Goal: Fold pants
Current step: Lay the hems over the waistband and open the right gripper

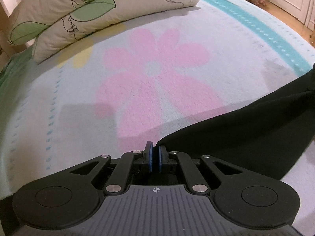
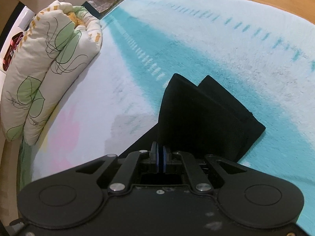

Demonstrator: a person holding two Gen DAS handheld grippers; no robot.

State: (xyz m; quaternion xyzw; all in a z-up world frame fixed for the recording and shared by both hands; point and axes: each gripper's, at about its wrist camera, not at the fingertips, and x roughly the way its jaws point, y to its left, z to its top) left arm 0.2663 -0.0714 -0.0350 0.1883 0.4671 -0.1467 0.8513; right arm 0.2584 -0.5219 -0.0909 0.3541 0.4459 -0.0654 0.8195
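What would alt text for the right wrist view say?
Black pants hang pinched in the shut right gripper, their free end resting on a pale blanket with a teal stripe. A folded floral quilt lies at left.

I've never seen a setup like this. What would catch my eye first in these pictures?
Probably the big pink flower printed on the pale blanket that covers the bed. Next, the black pants, held up over the blanket's turquoise stripe by the left gripper and right gripper. A leaf-patterned folded quilt lies at the bed's far end.
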